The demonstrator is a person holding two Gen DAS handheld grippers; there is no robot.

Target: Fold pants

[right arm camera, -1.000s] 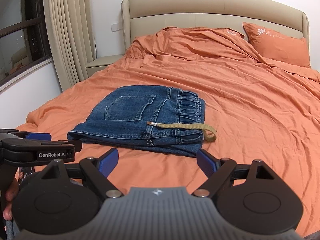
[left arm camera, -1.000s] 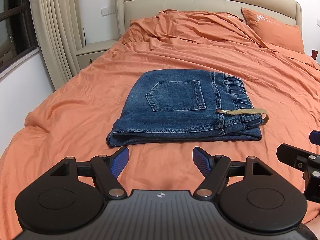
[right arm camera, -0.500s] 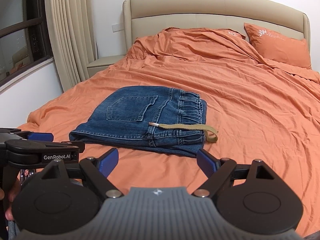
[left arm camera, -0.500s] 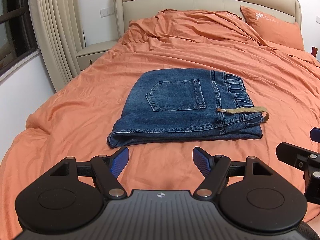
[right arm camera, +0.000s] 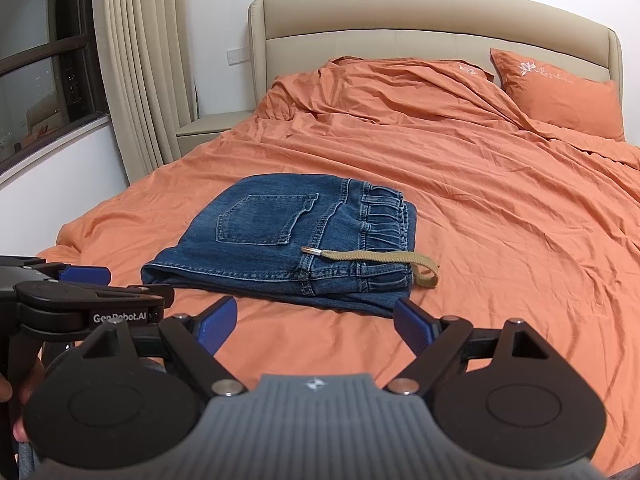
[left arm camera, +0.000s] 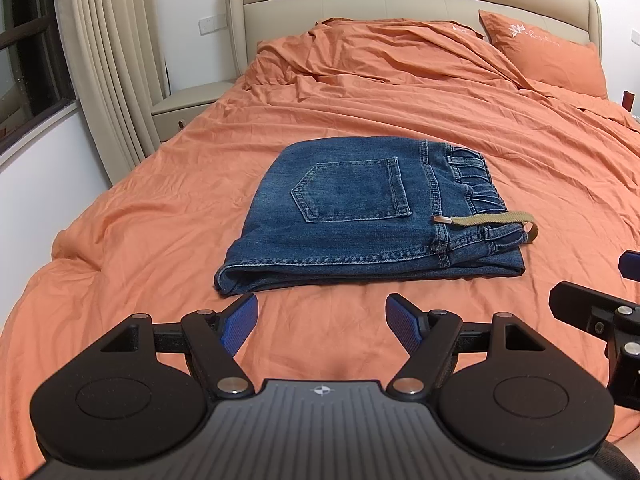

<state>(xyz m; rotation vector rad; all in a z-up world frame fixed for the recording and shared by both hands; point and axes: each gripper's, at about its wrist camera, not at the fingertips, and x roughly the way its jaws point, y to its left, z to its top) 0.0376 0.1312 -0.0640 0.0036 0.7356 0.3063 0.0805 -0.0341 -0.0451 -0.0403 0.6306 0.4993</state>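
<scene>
The pants (left arm camera: 360,212) lie folded into a compact blue denim rectangle on the orange sheet (left arm camera: 160,208) of the bed, out ahead of both tongs and touched by neither. One back pocket (left arm camera: 352,190) faces up. The gathered elastic waistband (left arm camera: 474,178) sits at the side toward the right gripper, and a tan drawstring (left arm camera: 486,221) with a metal tip lies across the top near that end, its loop hanging just past the edge of the denim. The folded edge nearest the tongs shows stacked layers.

The left gripper (left arm camera: 322,322) hovers low over bare sheet just short of the near edge of the pants, its blue-padded fingers (left arm camera: 240,322) spread wide with nothing between them. The right gripper (right arm camera: 316,322) is held the same way, jaws wide apart and empty, also just short of the near edge, more toward the waistband end. The two tools sit side by side and close together: from the right wrist view the left one shows at the left margin, with part of the person's hand (right arm camera: 10,396) behind it.

Beyond the pants, farther from the tongs, the orange duvet (left arm camera: 380,52) is bunched up against the beige padded headboard (left arm camera: 400,0), with an orange pillow (left arm camera: 544,56) off to the right. A beige nightstand (left arm camera: 188,108) and pale curtains (left arm camera: 108,60) stand to the left of the bed, next to a dark window (right arm camera: 40,92).
</scene>
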